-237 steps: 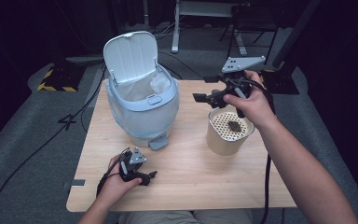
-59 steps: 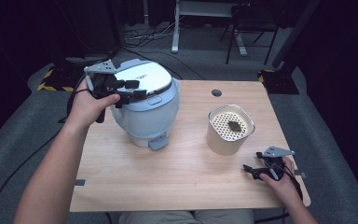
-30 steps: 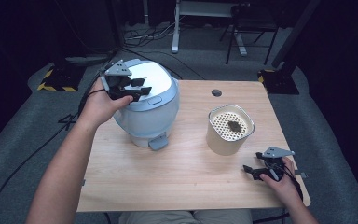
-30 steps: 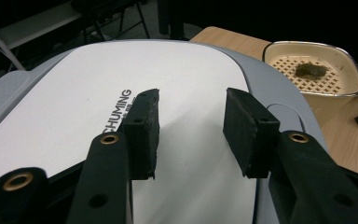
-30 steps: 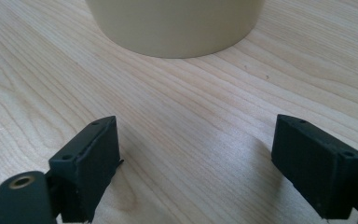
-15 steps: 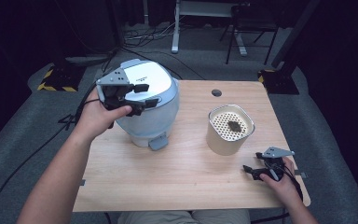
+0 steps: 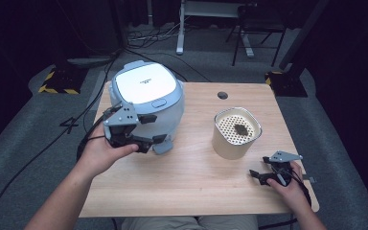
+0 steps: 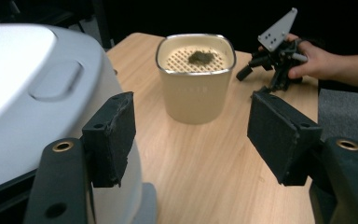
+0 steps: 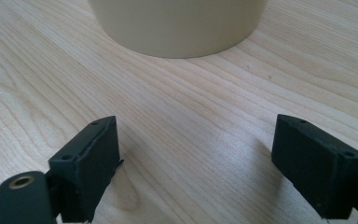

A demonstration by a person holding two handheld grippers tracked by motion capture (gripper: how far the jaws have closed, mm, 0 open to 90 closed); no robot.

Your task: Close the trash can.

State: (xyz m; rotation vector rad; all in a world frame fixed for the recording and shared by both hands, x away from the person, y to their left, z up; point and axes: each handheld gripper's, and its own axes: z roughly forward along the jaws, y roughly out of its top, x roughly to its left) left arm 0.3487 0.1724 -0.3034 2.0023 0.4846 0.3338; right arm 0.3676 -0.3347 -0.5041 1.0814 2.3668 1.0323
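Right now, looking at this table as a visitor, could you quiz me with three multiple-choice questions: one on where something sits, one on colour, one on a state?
1. Where does the beige container stand?
A. right of the blue appliance
B. on the floor
C. atop the appliance

2. What colour is the appliance's lid?
A. red
B. white
C. black

3. How is the left gripper?
A. shut on the container
B. open, empty
C. shut on a cable

Answers: 1 A, the high view shows it on the table to the right of the blue appliance. 2 B, the top panel is white. 3 B, the left gripper view shows jaws apart, holding nothing.
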